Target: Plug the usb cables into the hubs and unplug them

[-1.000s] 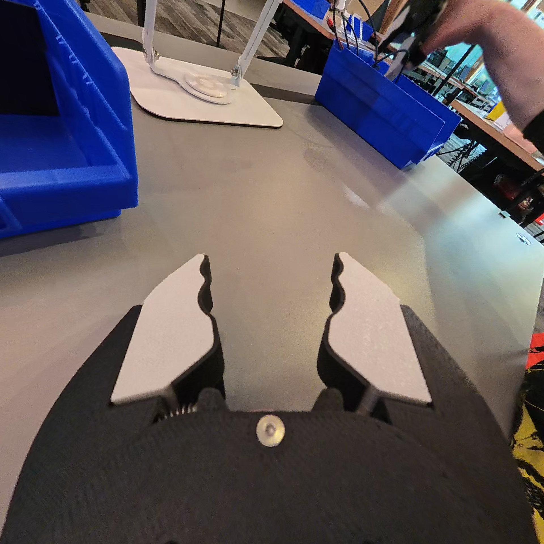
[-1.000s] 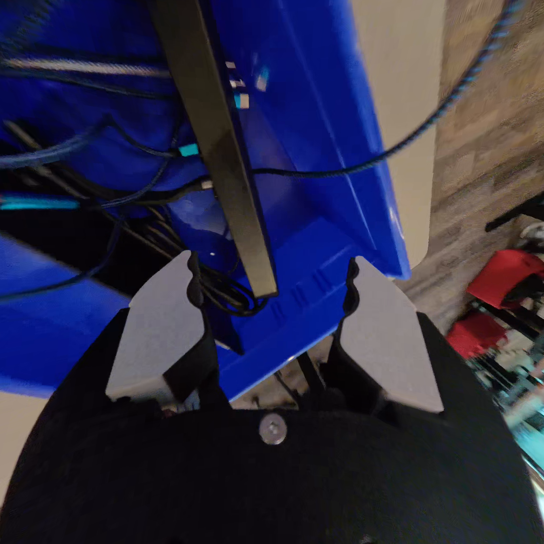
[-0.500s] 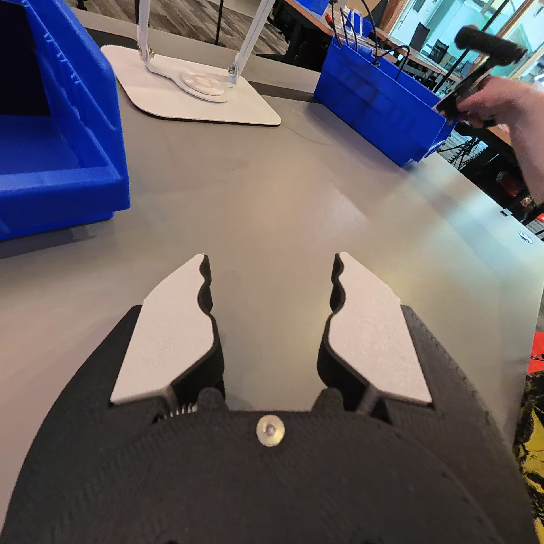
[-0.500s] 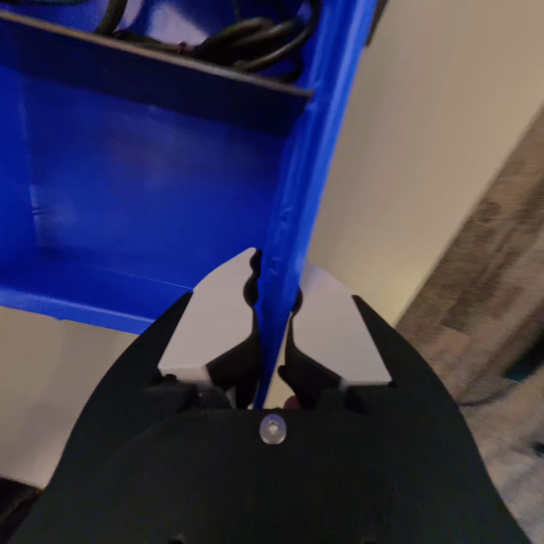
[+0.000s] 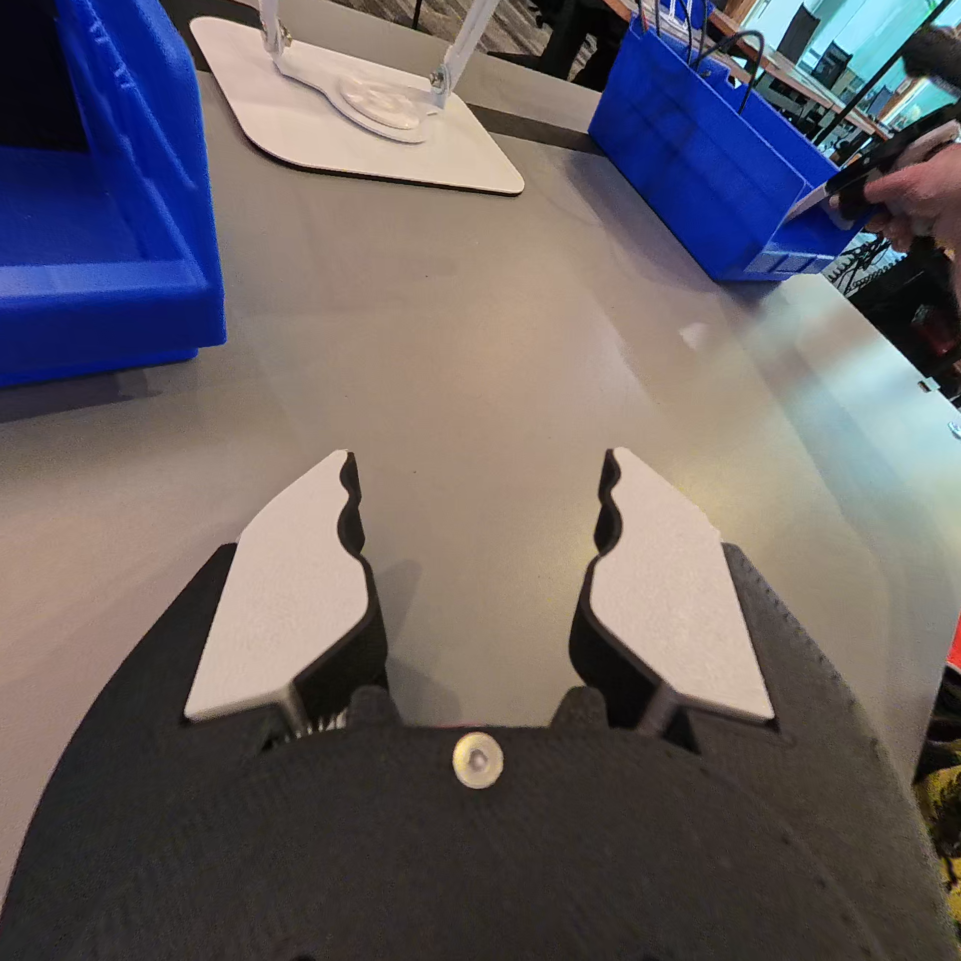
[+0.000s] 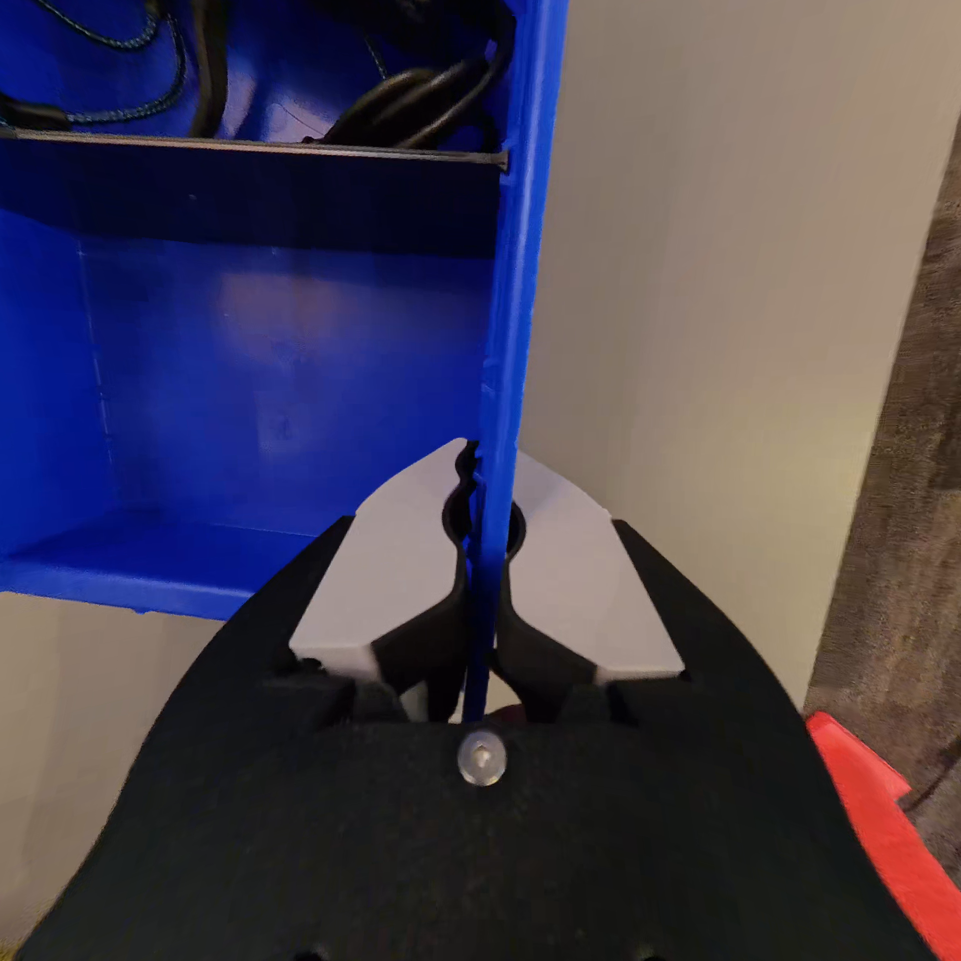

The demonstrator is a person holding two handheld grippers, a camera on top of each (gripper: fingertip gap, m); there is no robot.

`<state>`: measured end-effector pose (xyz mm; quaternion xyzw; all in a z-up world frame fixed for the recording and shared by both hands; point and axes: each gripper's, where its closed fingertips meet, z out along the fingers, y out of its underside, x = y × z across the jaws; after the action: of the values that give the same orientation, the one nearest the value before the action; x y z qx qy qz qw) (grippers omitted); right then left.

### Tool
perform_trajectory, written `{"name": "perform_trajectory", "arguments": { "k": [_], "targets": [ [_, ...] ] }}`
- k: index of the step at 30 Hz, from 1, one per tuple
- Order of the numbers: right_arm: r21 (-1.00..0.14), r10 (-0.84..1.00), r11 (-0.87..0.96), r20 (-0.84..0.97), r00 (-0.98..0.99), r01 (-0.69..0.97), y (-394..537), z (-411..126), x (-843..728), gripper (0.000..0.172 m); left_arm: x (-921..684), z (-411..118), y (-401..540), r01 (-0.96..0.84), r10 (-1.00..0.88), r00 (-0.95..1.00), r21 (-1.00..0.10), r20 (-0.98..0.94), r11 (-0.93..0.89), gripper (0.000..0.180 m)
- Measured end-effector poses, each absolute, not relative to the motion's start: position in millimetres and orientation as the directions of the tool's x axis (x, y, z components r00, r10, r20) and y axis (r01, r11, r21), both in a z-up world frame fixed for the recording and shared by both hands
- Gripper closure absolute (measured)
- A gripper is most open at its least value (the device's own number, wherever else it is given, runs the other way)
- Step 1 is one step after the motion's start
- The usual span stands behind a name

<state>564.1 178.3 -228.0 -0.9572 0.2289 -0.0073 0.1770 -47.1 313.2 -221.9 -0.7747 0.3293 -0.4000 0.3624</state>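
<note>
In the left wrist view, the left gripper (image 5: 478, 457) fills the lower half of the frame, its jaws spread wide with nothing between them but the bare grey table (image 5: 468, 322). A large blue bin (image 5: 104, 249) sits at the upper left, a white stand base (image 5: 364, 125) at the top centre, and a second blue bin (image 5: 697, 171) at the upper right, with dark cables (image 5: 749, 57) looping above its rim. At the far right edge a hand (image 5: 925, 203) holds the right gripper (image 5: 827, 200) against that bin's near corner. In the right wrist view, the right gripper is clamped on the bin's thin side wall (image 6: 515, 312), which runs up the centre of the frame, with one finger (image 6: 405, 546) inside the bin and the other outside, both pressing the plastic. The compartment just ahead, centre left, looks empty; beyond a dark divider (image 6: 249, 148) across the upper part of the frame lie coiled black and braided cables (image 6: 416, 99). No hub can be made out for certain in either view. Judging from this, the task has barely started: no cable is on the table, none is held, and nothing is plugged. The grip on the wall suggests the bin is being positioned or steadied first, so all plugging and unplugging remains.
</note>
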Motion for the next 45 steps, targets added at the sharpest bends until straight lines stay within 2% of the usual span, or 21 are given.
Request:
{"name": "perform_trajectory", "arguments": {
  "k": [1, 3, 7, 11, 15, 20, 22, 24, 25, 28, 31, 33, 39, 40, 41, 42, 45],
  "targets": [
    [-0.369, -0.458, -0.822, -0.023, 0.889, -0.433, 178.5, -226.2, 567.2, 0.159, -48.1, -221.2, 314.0, -0.211, -0.793, 0.469, -0.823, 0.389, -0.528, 0.092],
    [-0.444, -0.492, -0.781, 0.007, 0.870, -0.438, 180.9, -215.4, 569.2, 0.124, -51.6, -217.0, 315.3, -0.176, -0.777, 0.479, -0.822, 0.409, -0.541, 0.093],
    [-0.618, -0.487, -0.722, 0.136, 0.863, -0.311, 184.0, -166.1, 560.6, 0.102, -68.7, -196.6, 328.6, -0.178, -0.772, 0.538, -0.849, 0.339, -0.498, 0.094],
    [-0.687, -0.346, -0.718, 0.212, 0.914, -0.112, 194.4, -134.2, 511.7, 0.115, -92.1, -156.8, 366.1, -0.283, -0.781, 0.612, -0.888, 0.125, -0.363, 0.096],
    [-0.731, -0.201, -0.677, 0.290, 0.935, 0.081, 207.0, -127.1, 449.4, 0.117, -101.8, -119.3, 424.0, -0.452, -0.778, 0.615, -0.866, -0.127, -0.216, 0.094],
    [-0.780, 0.002, -0.608, 0.188, 0.982, 0.150, 211.8, -150.9, 360.7, 0.126, -73.1, -103.1, 492.8, -0.562, -0.838, 0.518, -0.807, -0.172, -0.182, 0.102],
    [-0.756, 0.054, -0.630, 0.183, 0.982, 0.176, 207.9, -169.4, 339.4, 0.126, -58.2, -112.7, 527.2, -0.643, -0.856, 0.478, -0.743, -0.198, -0.187, 0.102],
    [-0.773, 0.106, -0.609, 0.144, 0.984, 0.179, 207.5, -181.5, 316.9, 0.129, -40.2, -130.2, 554.8, -0.707, -0.890, 0.428, -0.671, -0.155, -0.223, 0.110],
    [-0.765, 0.128, -0.618, 0.132, 0.983, 0.183, 206.5, -190.2, 308.0, 0.130, -35.0, -142.6, 568.0, -0.751, -0.903, 0.406, -0.614, -0.141, -0.242, 0.122],
    [-0.738, 0.184, -0.637, 0.137, 0.973, 0.224, 204.3, -212.6, 288.5, 0.130, -26.9, -179.5, 607.2, -0.875, -0.919, 0.338, -0.427, -0.202, -0.228, 0.128],
    [-0.725, 0.207, -0.654, 0.103, 0.973, 0.216, 202.6, -228.7, 277.8, 0.130, -17.8, -217.1, 619.1, -0.925, -0.950, 0.290, -0.289, -0.119, -0.246, 0.123],
    [-0.731, 0.217, -0.652, 0.077, 0.973, 0.203, 202.2, -234.0, 273.9, 0.131, -6.3, -223.1, 622.8, -0.912, -0.951, 0.309, -0.288, -0.021, -0.291, 0.123],
    [-0.737, 0.228, -0.648, 0.054, 0.972, 0.192, 201.7, -239.6, 275.4, 0.133, -24.8, -258.7, 631.0, -0.961, -0.964, 0.265, -0.090, -0.016, -0.263, 0.111],
    [-0.736, 0.229, -0.649, 0.050, 0.972, 0.191, 201.9, -241.0, 276.1, 0.133, -25.9, -264.2, 628.1, -0.959, -0.962, 0.273, -0.075, 0.023, -0.274, 0.118],
    [-0.734, 0.232, -0.652, 0.049, 0.971, 0.193, 202.2, -242.9, 276.7, 0.133, -26.3, -268.1, 625.4, -0.958, -0.960, 0.273, -0.070, 0.056, -0.277, 0.139],
    [-0.732, 0.234, -0.653, 0.048, 0.971, 0.193, 202.3, -244.4, 277.1, 0.133, -26.1, -269.1, 626.8, -0.959, -0.962, 0.267, -0.081, 0.049, -0.271, 0.145],
    [-0.739, 0.237, -0.648, 0.033, 0.971, 0.184, 202.7, -245.3, 276.1, 0.134, -25.5, -263.9, 628.4, -0.966, -0.971, 0.239, -0.101, 0.017, -0.239, 0.146]
  ]
}}
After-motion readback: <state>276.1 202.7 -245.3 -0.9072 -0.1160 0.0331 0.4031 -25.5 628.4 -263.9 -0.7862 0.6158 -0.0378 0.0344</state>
